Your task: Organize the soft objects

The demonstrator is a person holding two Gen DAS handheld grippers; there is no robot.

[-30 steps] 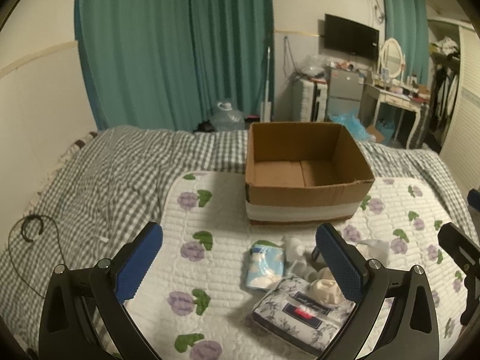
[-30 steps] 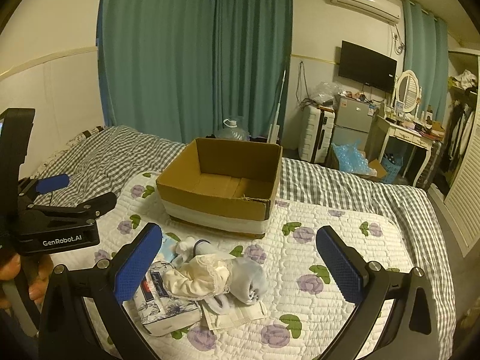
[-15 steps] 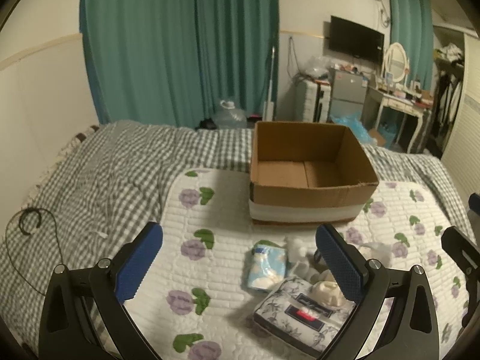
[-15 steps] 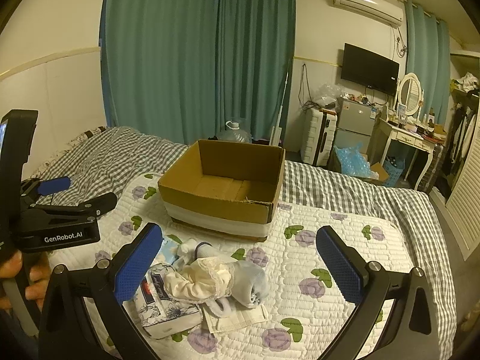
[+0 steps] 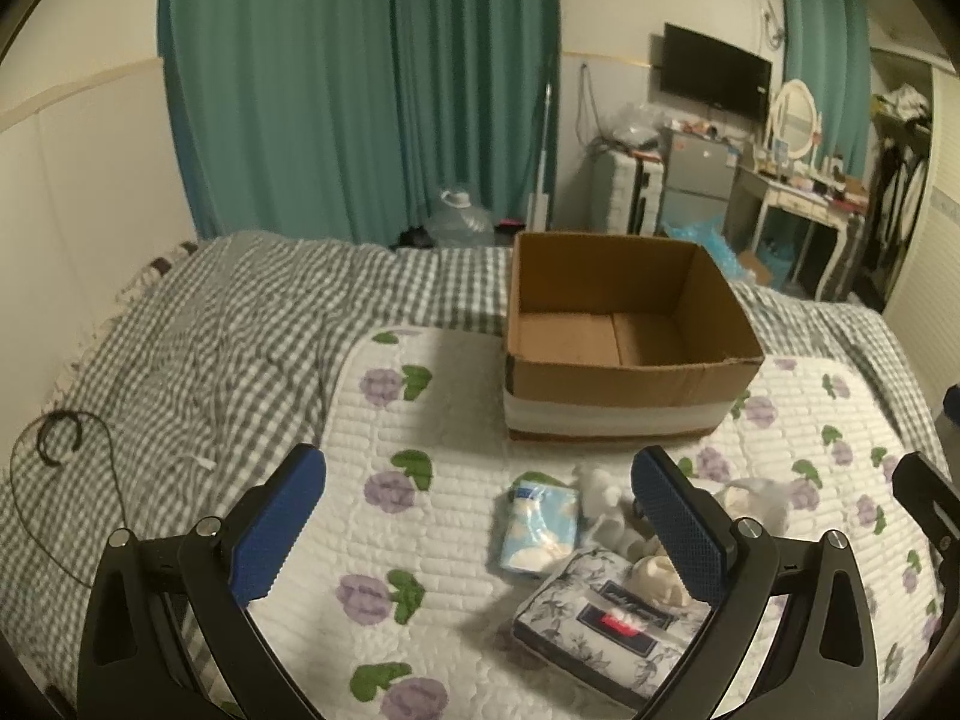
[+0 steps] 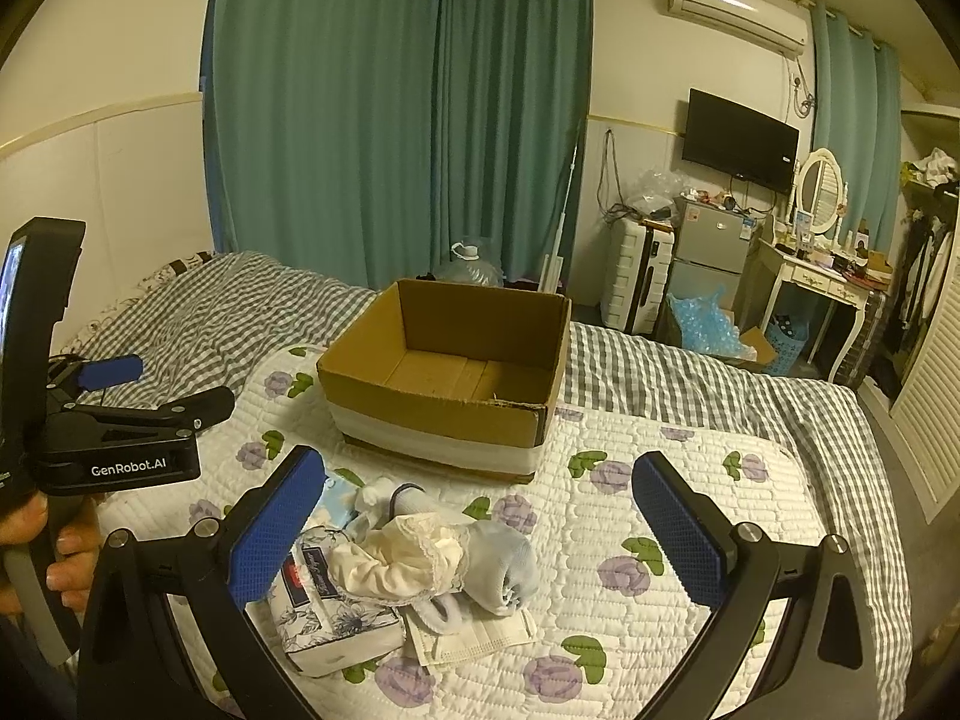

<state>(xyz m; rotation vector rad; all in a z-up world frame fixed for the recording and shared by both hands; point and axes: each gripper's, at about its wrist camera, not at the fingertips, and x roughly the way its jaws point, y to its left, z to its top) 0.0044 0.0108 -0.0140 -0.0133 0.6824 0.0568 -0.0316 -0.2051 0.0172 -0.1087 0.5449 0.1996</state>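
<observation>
Teal curtains (image 6: 408, 120) back a checked bed (image 5: 198, 348) with a floral quilt (image 6: 690, 516). At 12 o'clock on it sits an open box (image 5: 624, 414). Left gripper (image 5: 480, 522) and right gripper (image 6: 474, 522) hover with fingers apart, gripping nothing. Tissue pack (image 5: 600, 618), blue packet (image 5: 540, 528), sock (image 6: 498, 558) and cloth (image 6: 408, 558) lie piled at 6 o'clock of the box.

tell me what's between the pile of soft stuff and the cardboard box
Only bare floral quilt separates the pile from the cardboard box; both wrist views show that strip.
</observation>
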